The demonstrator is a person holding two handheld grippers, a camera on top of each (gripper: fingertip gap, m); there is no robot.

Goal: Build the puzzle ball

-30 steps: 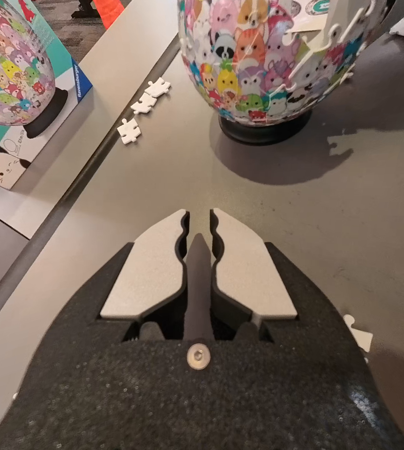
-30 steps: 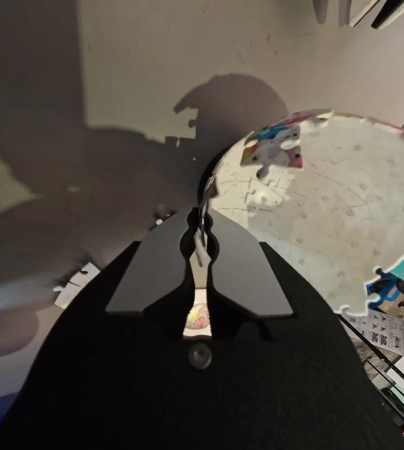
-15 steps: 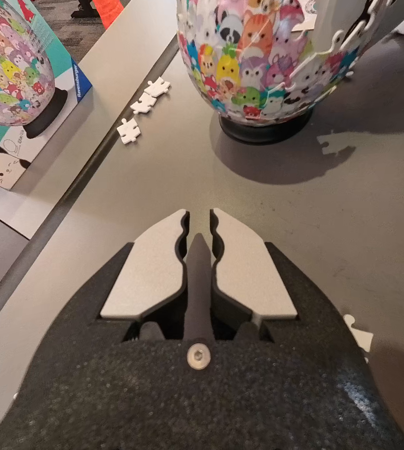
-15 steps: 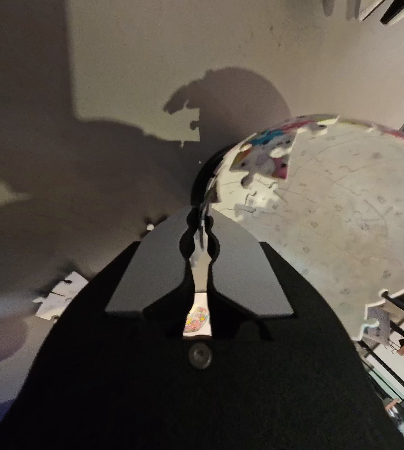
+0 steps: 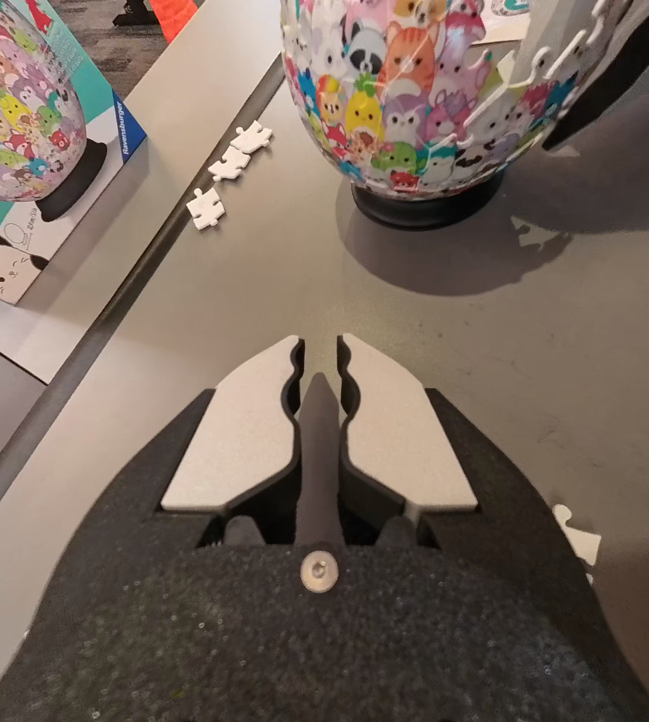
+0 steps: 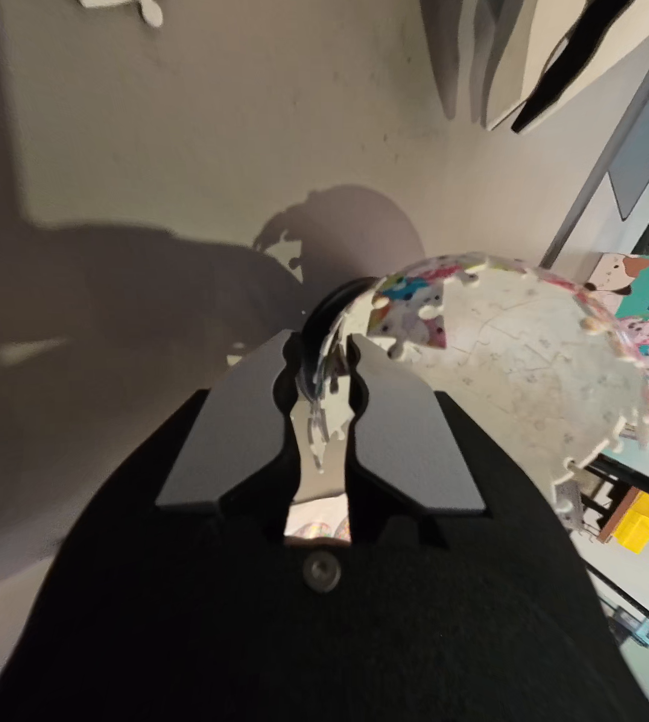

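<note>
- Puzzle ball [image 5: 412, 101], part-built, sits on a black stand [image 5: 428, 209] on the grey table [image 5: 451, 351]; top cut off by the frame edge in the left wrist view.
- Left gripper [image 5: 319, 344] hovers low over bare table, fingers a narrow gap apart, holding nothing.
- Right gripper [image 6: 320, 345] straddles the ball's open rim [image 6: 317, 394]; fingers parted, rim blurred between them, contact impossible to judge.
- White loose pieces [image 5: 233, 162] lie face down left of the ball; another piece [image 5: 577, 541] half hidden behind the left gripper body.
- Puzzle box [image 5: 41, 129] cropped at far left.
</note>
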